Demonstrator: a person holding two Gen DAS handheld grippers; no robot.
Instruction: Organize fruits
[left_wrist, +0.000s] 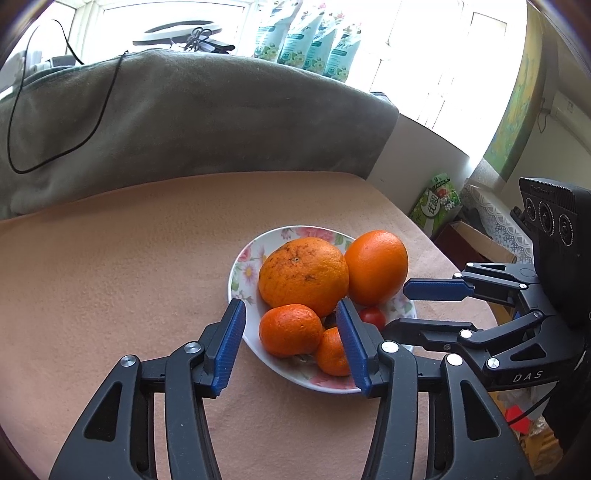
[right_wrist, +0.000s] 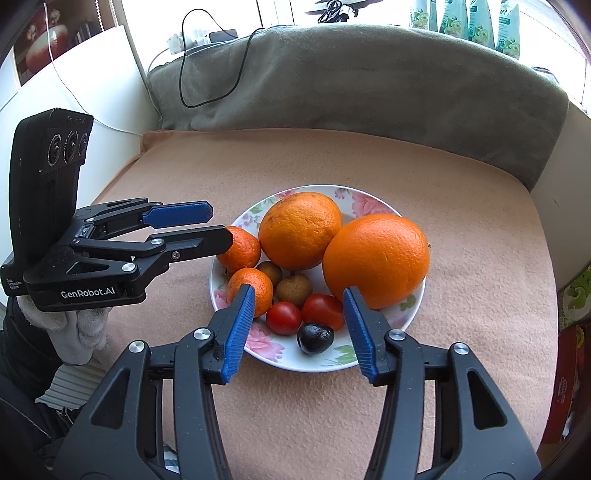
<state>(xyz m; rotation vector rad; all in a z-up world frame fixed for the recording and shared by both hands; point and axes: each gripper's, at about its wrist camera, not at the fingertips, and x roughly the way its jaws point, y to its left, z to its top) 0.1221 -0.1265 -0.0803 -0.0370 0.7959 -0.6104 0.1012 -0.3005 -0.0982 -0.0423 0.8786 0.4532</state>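
A floral plate (right_wrist: 369, 199) (left_wrist: 243, 254) on the peach cloth holds two large oranges (right_wrist: 300, 230) (right_wrist: 376, 260), two mandarins (right_wrist: 240, 249) (right_wrist: 253, 288), two red tomatoes (right_wrist: 283, 317) (right_wrist: 323, 310), two small brown fruits (right_wrist: 294, 290) and a dark fruit (right_wrist: 314, 338). My left gripper (left_wrist: 291, 347) is open and empty over the plate's near rim, its fingers either side of a mandarin (left_wrist: 290, 329). My right gripper (right_wrist: 299, 332) is open and empty above the tomatoes and dark fruit. Each gripper shows in the other's view, the left (right_wrist: 207, 225) and the right (left_wrist: 402, 306).
The peach cloth (right_wrist: 369, 406) covers the table. A grey blanket (right_wrist: 351, 74) with a black cable (right_wrist: 207, 74) lies behind it. Boxes (left_wrist: 439, 203) stand off the table's right side. A gloved hand (right_wrist: 74, 332) holds the left gripper.
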